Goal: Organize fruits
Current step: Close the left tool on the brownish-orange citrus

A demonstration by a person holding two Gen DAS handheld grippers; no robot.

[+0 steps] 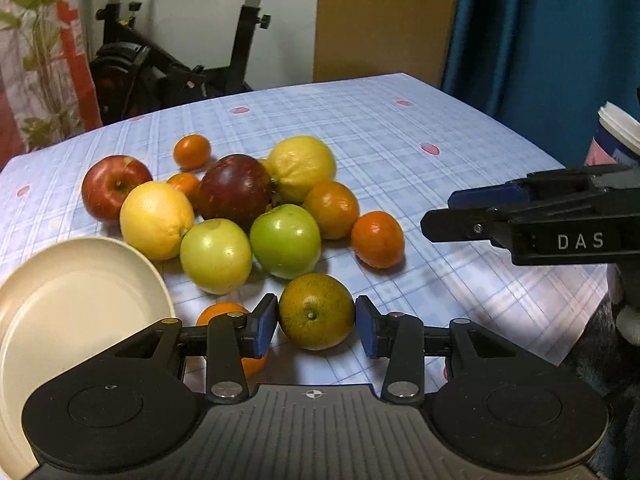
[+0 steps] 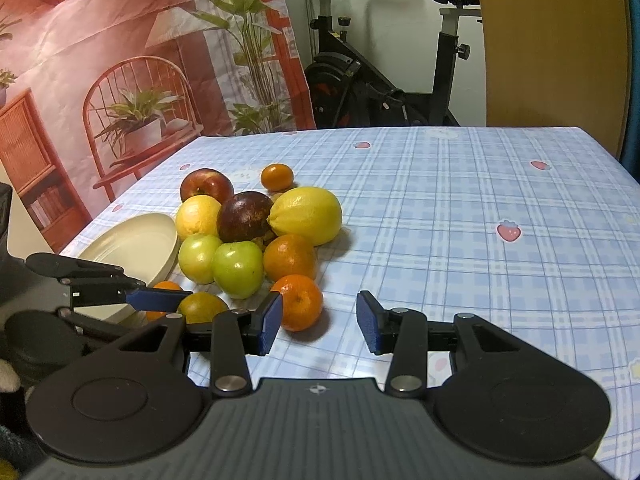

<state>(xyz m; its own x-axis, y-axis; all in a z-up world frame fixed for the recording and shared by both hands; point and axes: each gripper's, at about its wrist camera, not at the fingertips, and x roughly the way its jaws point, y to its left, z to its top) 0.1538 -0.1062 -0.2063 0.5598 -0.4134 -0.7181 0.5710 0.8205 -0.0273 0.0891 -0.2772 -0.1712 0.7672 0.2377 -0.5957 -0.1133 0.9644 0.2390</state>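
left gripper [image 1: 316, 322] jaws apart around greenish orange [image 1: 316, 311], pads not touching, right gripper [image 2: 318, 322] jaws apart, empty, fruit pile [image 1: 236, 200] beyond

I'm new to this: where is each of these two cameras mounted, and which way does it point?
Left wrist view: sits on the left gripper, looking forward and down at the fruit pile; its own jaws bracket a greenish orange, with slight gaps at the pads; the right gripper enters from the right.
Right wrist view: sits on the right gripper, facing the pile from the other side; its jaws are open and empty.
Shared: plate, lemon, green apples, exercise bike.
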